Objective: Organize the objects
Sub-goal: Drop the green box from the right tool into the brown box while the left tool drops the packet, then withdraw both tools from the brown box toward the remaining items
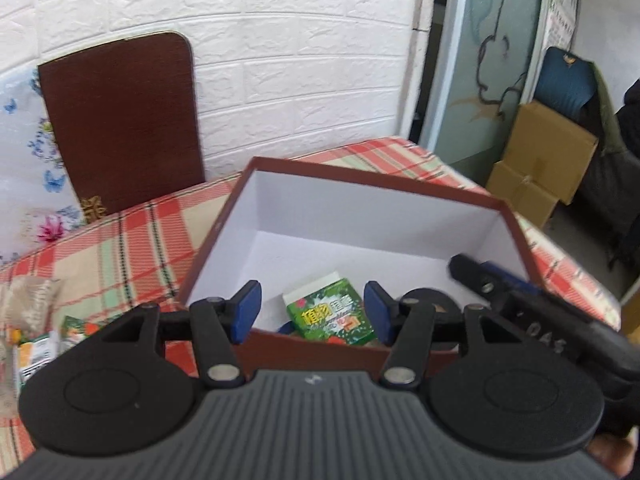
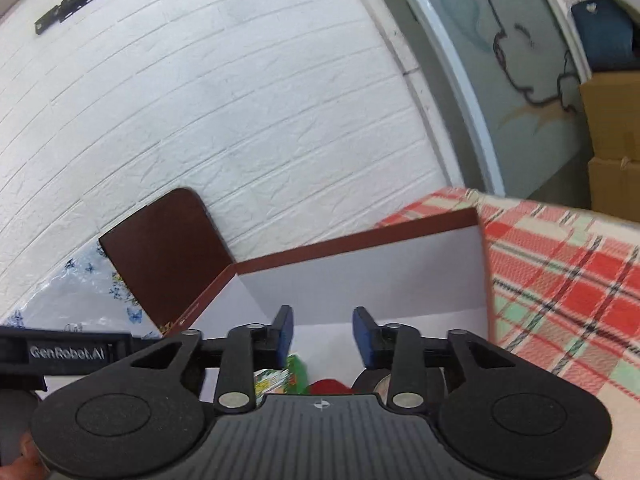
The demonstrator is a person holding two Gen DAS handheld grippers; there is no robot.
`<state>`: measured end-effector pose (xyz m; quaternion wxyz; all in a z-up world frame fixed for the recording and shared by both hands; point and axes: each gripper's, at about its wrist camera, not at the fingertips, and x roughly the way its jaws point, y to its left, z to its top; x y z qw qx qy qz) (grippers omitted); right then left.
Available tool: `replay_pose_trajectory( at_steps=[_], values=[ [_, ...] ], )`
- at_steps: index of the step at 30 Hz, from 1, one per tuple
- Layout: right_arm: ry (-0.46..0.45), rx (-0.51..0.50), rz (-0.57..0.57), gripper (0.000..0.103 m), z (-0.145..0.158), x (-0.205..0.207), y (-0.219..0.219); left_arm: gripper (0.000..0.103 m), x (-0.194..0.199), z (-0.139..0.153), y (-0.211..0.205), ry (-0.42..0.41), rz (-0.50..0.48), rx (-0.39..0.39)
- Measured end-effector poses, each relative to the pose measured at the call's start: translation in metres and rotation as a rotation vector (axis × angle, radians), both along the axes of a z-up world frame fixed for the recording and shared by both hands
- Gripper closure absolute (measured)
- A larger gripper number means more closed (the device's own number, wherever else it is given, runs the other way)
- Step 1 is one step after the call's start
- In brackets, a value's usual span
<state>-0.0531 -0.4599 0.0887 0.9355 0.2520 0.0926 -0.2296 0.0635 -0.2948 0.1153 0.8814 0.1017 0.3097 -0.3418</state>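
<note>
Over the plaid surface [image 1: 132, 232]: open box [image 1: 516, 216], both claws at its near side.
Green packet [image 1: 332, 316] and black roll [image 1: 420, 300] lie inside; left claw [image 1: 314, 312] half open, empty; right claw [image 2: 323, 334] parted, nothing between.

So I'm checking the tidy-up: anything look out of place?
Mostly fine. The box holds a green packet and a tape roll, but a few packets lie loose on the checked cloth beside it.
</note>
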Motion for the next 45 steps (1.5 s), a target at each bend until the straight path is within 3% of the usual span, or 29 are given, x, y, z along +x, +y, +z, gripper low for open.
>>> replay_pose_trajectory(
  at_steps=[12, 17, 33, 45],
  values=[
    [-0.010, -0.232, 0.060, 0.060, 0.011, -0.019, 0.070, 0.042, -0.008, -0.007, 0.041, -0.023, 0.110, 0.054],
    [0.006, -0.277, 0.120, 0.060, 0.010, -0.016, 0.101, 0.041, -0.009, -0.014, 0.067, -0.009, 0.159, 0.055],
    [0.115, -0.257, 0.280, 0.058, -0.009, 0.002, 0.147, 0.038, 0.001, -0.049, 0.144, 0.061, 0.324, 0.077],
    [0.237, -0.255, 0.368, 0.053, -0.034, 0.026, 0.177, 0.030, 0.016, -0.087, 0.207, 0.118, 0.473, 0.089]
  ],
)
